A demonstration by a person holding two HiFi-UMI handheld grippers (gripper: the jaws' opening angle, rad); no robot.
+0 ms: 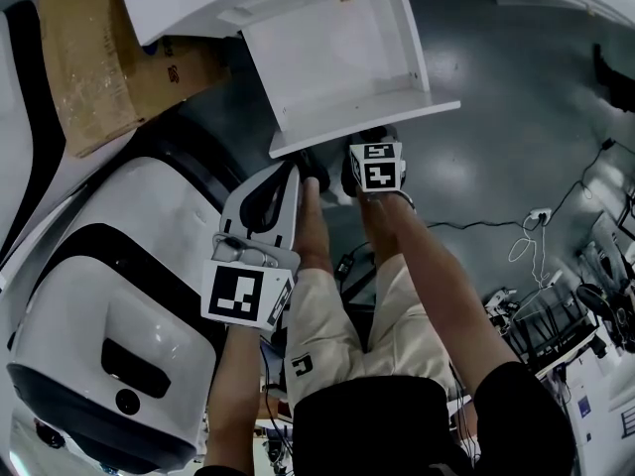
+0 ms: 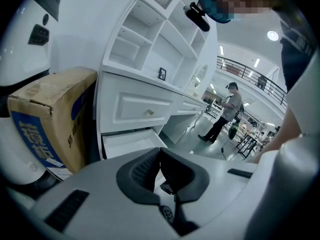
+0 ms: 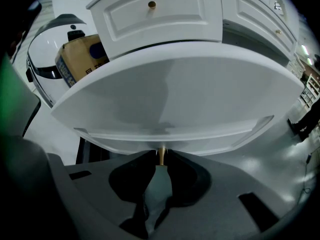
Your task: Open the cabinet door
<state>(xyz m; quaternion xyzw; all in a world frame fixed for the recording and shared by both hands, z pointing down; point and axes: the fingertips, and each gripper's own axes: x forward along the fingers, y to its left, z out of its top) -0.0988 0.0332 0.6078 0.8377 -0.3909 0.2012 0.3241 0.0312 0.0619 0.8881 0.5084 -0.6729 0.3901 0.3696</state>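
— down at the brass knob (image 3: pixel 161 153), what is your claw doing?

— my right gripper (image 3: pixel 160 159) is pinching it, jaws narrow, one pad on each side of the stem. the cabinet door (image 3: pixel 170 94) is standing well out from the cabinet, toward me and near my legs. my left gripper (image 2: pixel 160 151) is idling beside it, tips together on nothing.

— what is looking risky from here?

— slipping, i'm guessing. the knob is tiny and smooth, and the pads are catching it only near their tips. pulling at a slant instead of straight out is likely to be peeling them off. i'm also judging that the panel is crowding my legs, so hauling further is risking a bump.

— which view is telling you most?

— the right gripper view is showing the grip itself, which the head view is hiding under the panel's edge. the head view is showing a boxed body behind the panel, more drawer than hinged door. the left gripper view is adding the shelves (image 2: pixel 150 39), a cardboard box (image 2: pixel 50 114) and a person (image 2: pixel 227 109) standing far off.
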